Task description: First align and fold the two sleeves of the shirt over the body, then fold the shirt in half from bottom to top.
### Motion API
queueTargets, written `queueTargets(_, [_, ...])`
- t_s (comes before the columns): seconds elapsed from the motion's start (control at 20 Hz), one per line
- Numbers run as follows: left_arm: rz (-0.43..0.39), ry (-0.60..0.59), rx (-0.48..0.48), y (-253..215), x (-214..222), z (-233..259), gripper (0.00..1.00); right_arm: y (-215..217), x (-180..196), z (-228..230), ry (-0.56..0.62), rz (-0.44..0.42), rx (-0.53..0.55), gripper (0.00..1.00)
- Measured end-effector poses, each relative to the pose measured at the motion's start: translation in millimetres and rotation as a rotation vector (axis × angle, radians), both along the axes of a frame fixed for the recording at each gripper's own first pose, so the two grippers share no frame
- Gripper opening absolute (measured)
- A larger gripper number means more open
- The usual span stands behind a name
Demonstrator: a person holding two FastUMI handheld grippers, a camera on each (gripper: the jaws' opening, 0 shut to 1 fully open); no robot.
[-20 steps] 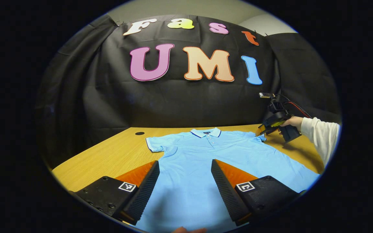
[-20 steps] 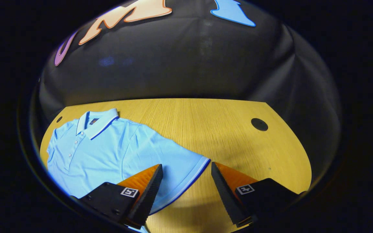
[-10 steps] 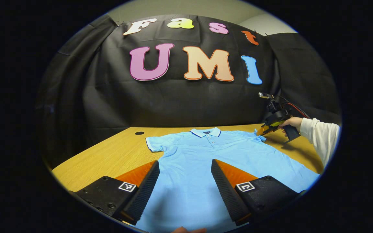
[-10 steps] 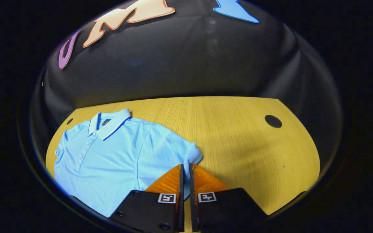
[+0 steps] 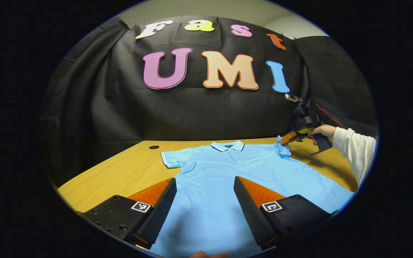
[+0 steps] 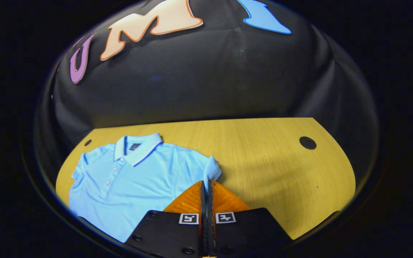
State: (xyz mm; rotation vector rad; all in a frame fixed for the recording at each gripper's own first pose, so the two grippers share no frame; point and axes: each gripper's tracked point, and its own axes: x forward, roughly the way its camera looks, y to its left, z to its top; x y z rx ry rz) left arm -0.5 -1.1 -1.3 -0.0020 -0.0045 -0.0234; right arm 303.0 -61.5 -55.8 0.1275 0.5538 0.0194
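Right gripper [image 6: 206, 186]: fingers pressed together on the cuff of the right sleeve [image 6: 212, 170], the cloth bunched and raised at the pinch. In the left gripper view it shows at the far right, held by a hand [image 5: 322, 131] in a white sleeve.
Left gripper [image 5: 204, 195]: fingers spread wide apart, nothing between them, poised over the lower body of the shirt.
Polo shirt [image 5: 235, 172]: light blue, lying flat and front up on the wooden table [image 5: 120, 175], collar [image 5: 228, 146] toward the booth wall, hem toward the person.
Left sleeve [image 5: 170, 159]: spread flat on the table, not yet folded.
Handling, judged: light, thin, soft knit; no stiffness, so it will drape and crease where lifted; little risk of damage, some risk of dragging the body along.
Where to hold, judged: sleeve cuffs for the first folds; the two hem corners for the bottom-to-top fold.
Table fittings: dark round hole [image 6: 307, 142] in the tabletop, well apart from the shirt.
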Motion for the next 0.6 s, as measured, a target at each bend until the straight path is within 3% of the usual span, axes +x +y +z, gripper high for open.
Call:
queueTargets(0.15, [-0.003,-0.007,-0.002,-1,0,2,0.96,41,1,13,-0.047,0.066,0.040,0.02])
queueTargets(0.45, [-0.005,-0.009,-0.002,0,0,1,0.96,109,5,-22,0.010,0.153,0.130,0.02])
queueTargets(0.6, [-0.006,-0.007,-0.002,0,0,0,0.96,133,1,-31,0.031,0.212,0.157,0.09])
